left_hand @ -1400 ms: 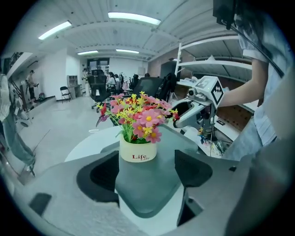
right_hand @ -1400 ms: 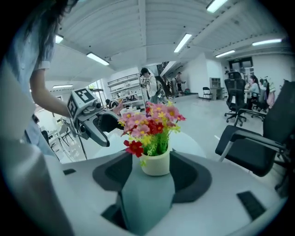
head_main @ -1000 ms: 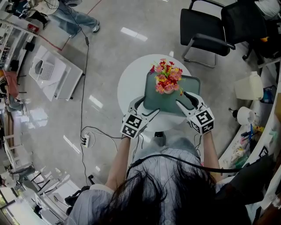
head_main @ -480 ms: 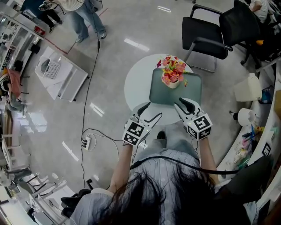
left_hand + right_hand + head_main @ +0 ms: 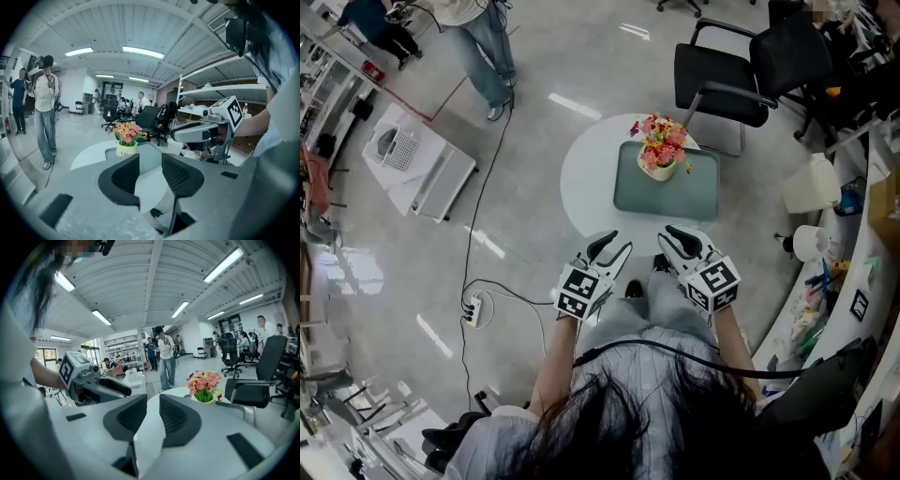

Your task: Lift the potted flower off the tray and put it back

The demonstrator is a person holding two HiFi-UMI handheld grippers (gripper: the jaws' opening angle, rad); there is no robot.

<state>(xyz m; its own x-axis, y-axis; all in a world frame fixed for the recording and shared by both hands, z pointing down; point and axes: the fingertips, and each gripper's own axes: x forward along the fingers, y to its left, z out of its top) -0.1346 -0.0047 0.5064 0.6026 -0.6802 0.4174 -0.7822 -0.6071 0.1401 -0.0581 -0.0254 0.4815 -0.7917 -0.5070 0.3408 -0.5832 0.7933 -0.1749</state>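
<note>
The potted flower [image 5: 659, 150], pink and red blooms in a cream pot, stands upright at the far end of the green tray [image 5: 675, 195] on the round white table [image 5: 586, 178]. Both grippers hang off the table's near edge, well short of the tray. My left gripper [image 5: 614, 247] is open, its jaws have just been closing, and nothing is between them. My right gripper [image 5: 670, 234] has also been closing, leaving a narrow empty gap. The flower [image 5: 126, 136] shows beyond the left gripper [image 5: 150, 171] in its view, and the flower [image 5: 204, 385] right of the right gripper [image 5: 152, 416].
Black chairs [image 5: 722, 80] stand behind the table. A person [image 5: 483, 37] stands at the far left near a white box [image 5: 417, 159]. A cable runs to a power strip [image 5: 473, 305] on the floor. A white jug [image 5: 811, 183] and clutter line the right side.
Both grippers have drawn back from the tray's near corners to off the table's near edge, and their jaws have narrowed. The pot stays on the tray.
</note>
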